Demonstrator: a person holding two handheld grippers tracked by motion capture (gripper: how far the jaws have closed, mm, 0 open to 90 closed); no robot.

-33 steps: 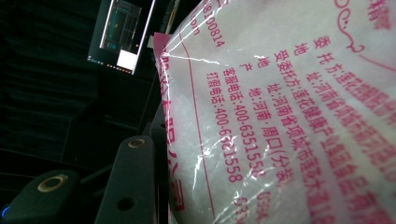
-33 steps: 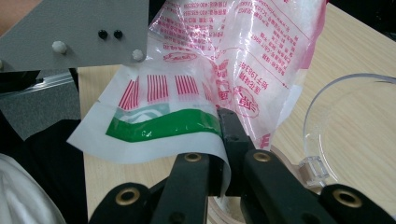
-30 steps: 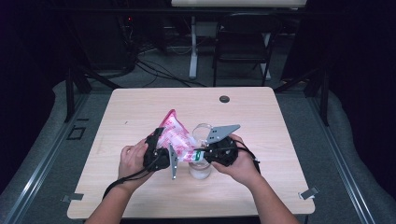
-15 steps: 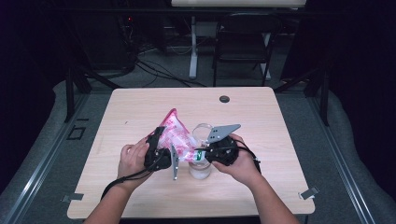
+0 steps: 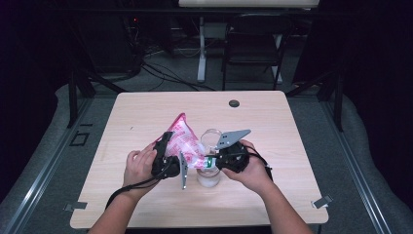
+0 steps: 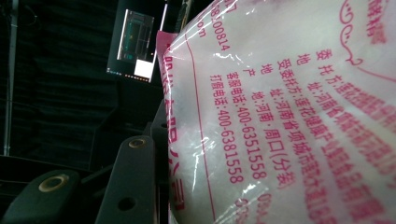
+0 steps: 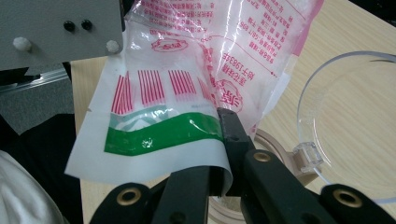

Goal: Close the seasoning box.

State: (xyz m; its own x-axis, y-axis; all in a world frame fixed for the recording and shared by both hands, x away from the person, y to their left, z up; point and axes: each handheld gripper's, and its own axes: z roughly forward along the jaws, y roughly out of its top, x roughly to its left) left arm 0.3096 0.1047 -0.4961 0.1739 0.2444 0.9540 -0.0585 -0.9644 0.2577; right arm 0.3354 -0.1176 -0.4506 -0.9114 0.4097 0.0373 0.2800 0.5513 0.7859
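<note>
My right gripper (image 7: 219, 179) sits low in the centre of its own view, jaws pinched tight on the green-striped bottom edge of a pink-printed plastic bag (image 7: 187, 88) of white granules. In the high view, my left gripper (image 5: 168, 158) is just left of centre, clamped on the bag's (image 5: 184, 141) other side; the left gripper view shows the bag (image 6: 289, 112) pressed against one black jaw. The bag's long axis slants from upper left down to lower right, its low end over the open glass jar (image 5: 208, 173) at the middle of the table (image 5: 272, 122). The jar lies directly below my right gripper, nearer that hand. Its clear lid (image 7: 355, 126) hangs open at the right.
</note>
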